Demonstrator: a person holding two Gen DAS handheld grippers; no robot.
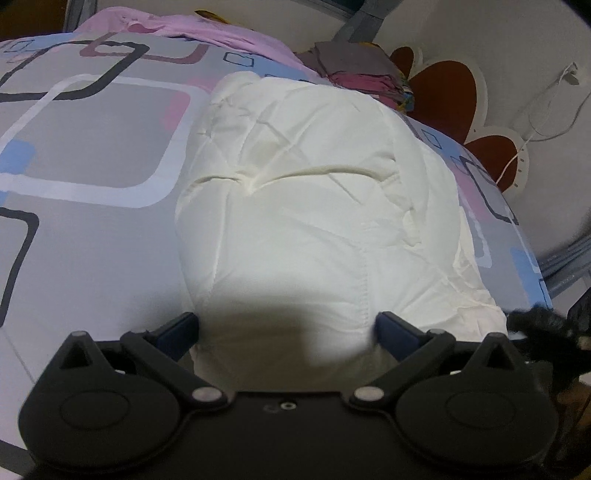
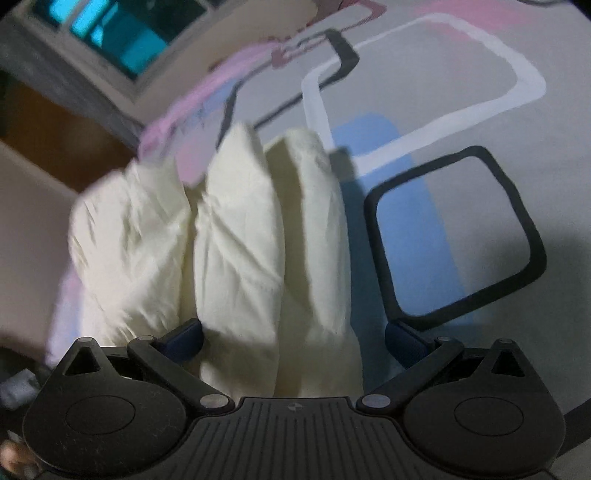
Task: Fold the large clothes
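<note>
A large cream-white garment lies folded into a thick bundle on a bed with a grey sheet patterned in squares. My left gripper is open, its jaws wide on either side of the bundle's near end, with cloth between them. In the right wrist view the same white garment shows as several stacked puffy folds running away from the camera. My right gripper is open too, with the folds' near end lying between its blue pads.
A pink cloth lies at the bed's far edge, next to a stack of folded dark and pink clothes. A wall with red flower shapes and a hanging white cable stands to the right. A window shows beyond the bed.
</note>
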